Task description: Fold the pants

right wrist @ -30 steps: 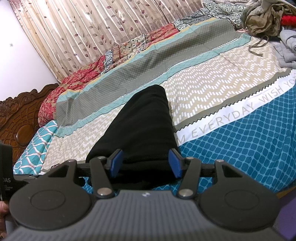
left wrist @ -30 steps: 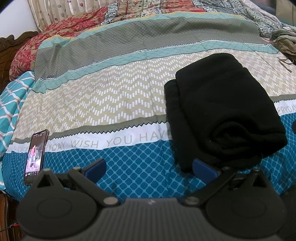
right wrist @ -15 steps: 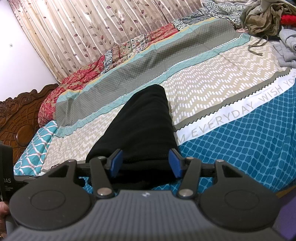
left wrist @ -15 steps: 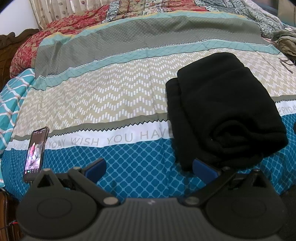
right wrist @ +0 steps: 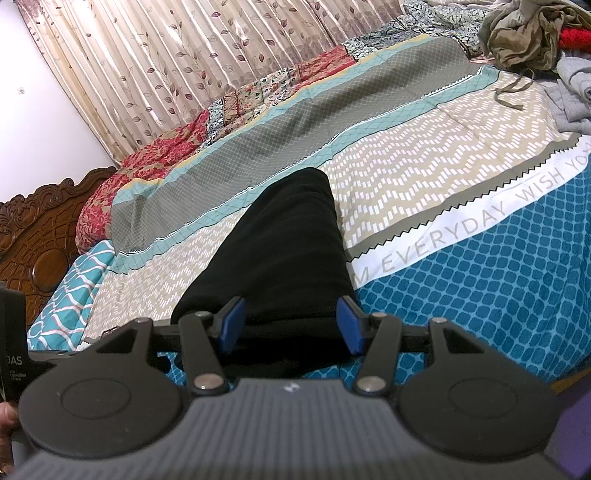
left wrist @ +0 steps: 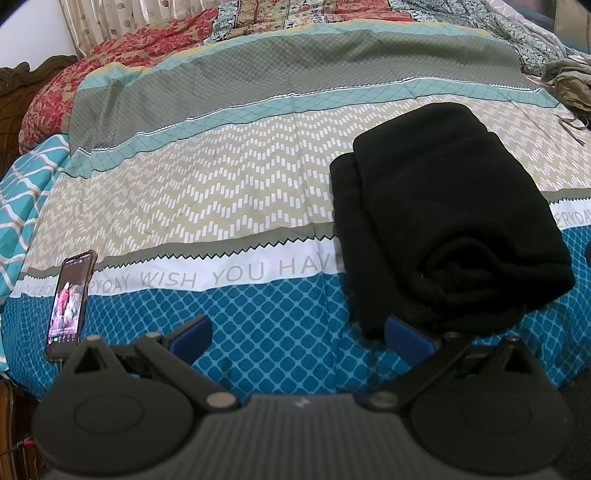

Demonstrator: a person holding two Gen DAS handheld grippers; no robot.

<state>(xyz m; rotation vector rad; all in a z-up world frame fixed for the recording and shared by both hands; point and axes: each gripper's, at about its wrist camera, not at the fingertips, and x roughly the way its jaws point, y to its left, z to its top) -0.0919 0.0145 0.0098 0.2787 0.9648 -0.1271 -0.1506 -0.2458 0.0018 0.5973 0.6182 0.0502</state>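
Left gripper [left wrist: 297, 334], nearest in its own view: jaws wide apart, nothing between them, hanging over the blue-diamond edge of the bed [left wrist: 269, 325]. Its right pad sits just at the near left corner of the pants but isn't pinching cloth.

Right gripper [right wrist: 290, 325]: jaws apart, blue pads either side of the near end of the pants [right wrist: 280, 254]; no visible squeeze, so read as not clamped. Probably lined up there to check or square the bundle.

Pants [left wrist: 443, 221]: black, already folded into a thick stacked rectangle, rolled end toward the grippers, lying across the lettered white band and the zigzag stripe. Looks finished or nearly so; lower layer sticks out on the left.

Phone [left wrist: 68, 302]: propped at the near left bed edge, screen lit, well apart from the pants.

Far: loose clothes pile [right wrist: 532, 33] at the right corner, curtain [right wrist: 166, 62] behind.
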